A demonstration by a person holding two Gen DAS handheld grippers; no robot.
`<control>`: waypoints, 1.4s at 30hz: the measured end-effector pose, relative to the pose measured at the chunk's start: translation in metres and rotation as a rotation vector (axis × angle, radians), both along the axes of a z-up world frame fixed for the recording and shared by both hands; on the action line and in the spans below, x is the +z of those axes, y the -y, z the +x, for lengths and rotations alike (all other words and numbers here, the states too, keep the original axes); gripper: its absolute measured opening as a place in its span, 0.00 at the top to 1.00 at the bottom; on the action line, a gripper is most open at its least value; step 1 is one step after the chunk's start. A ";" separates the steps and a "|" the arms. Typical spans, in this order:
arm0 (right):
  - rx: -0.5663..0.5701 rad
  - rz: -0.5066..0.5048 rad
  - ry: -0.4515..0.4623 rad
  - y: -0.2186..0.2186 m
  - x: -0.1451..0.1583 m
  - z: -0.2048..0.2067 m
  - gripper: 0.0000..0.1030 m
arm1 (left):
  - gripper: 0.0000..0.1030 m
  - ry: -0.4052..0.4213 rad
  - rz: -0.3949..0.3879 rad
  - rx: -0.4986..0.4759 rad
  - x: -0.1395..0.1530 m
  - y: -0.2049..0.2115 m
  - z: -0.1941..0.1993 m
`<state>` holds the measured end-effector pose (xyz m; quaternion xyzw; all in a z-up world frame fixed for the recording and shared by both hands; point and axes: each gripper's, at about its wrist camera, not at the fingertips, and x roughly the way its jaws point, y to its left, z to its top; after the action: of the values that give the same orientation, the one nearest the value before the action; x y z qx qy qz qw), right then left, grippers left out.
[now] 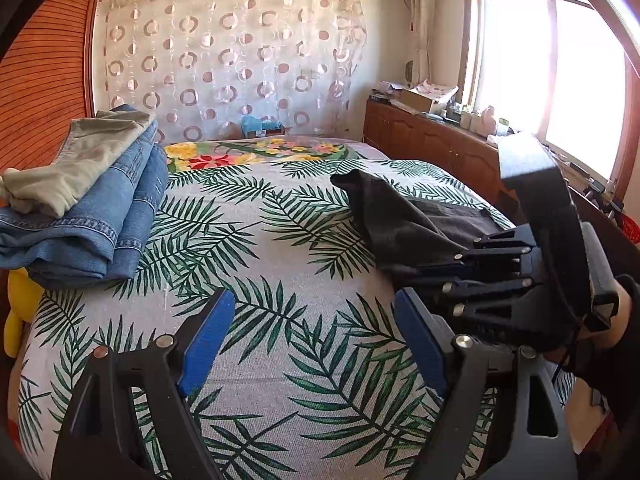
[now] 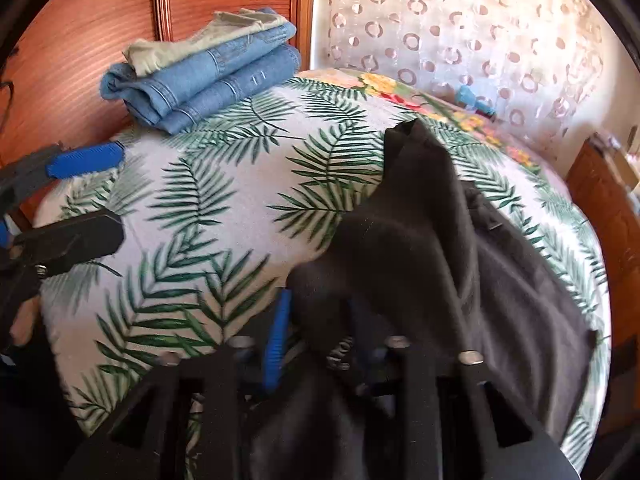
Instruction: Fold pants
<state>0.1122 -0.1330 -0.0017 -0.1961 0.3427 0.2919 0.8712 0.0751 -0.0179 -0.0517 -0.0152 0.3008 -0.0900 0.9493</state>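
Leaf-print bed (image 2: 208, 208): black pants (image 2: 420, 240) pinched in right gripper (image 2: 316, 320).

The black pants (image 2: 420, 248) lie in a crumpled heap on the leafy bed cover, on the side near the window. One end sticks up in a soft point. The near end is bunched up and lifted.

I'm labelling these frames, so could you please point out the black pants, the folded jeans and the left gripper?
black pants (image 2: 420, 240), right wrist view, raised fold
folded jeans (image 1: 120, 216), left wrist view, side of stack
left gripper (image 1: 316, 340), left wrist view, between fingertips
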 end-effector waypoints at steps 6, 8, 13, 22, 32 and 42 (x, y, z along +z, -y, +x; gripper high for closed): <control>0.000 0.101 -0.006 0.019 0.019 0.000 0.91 | 0.20 -0.008 0.009 -0.022 -0.003 0.008 0.001; -0.010 0.149 0.009 0.031 0.029 0.000 0.91 | 0.19 -0.013 0.010 -0.031 -0.004 0.011 0.002; -0.046 0.208 0.053 0.054 0.047 0.000 0.91 | 0.19 -0.026 0.014 -0.055 -0.008 0.019 0.004; -0.150 0.174 0.089 0.081 0.050 0.014 0.91 | 0.19 -0.044 0.023 -0.113 -0.010 0.040 0.011; -0.312 0.138 0.092 0.108 0.044 0.053 0.91 | 0.19 -0.081 0.055 -0.157 -0.022 0.058 0.015; -0.357 0.181 0.053 0.113 0.036 0.052 0.67 | 0.19 -0.108 0.063 -0.211 -0.022 0.076 0.031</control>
<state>0.1638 -0.2462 0.0341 -0.0605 0.3213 0.1570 0.9319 0.1058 -0.0936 -0.0734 0.0417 0.3543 -0.1790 0.9169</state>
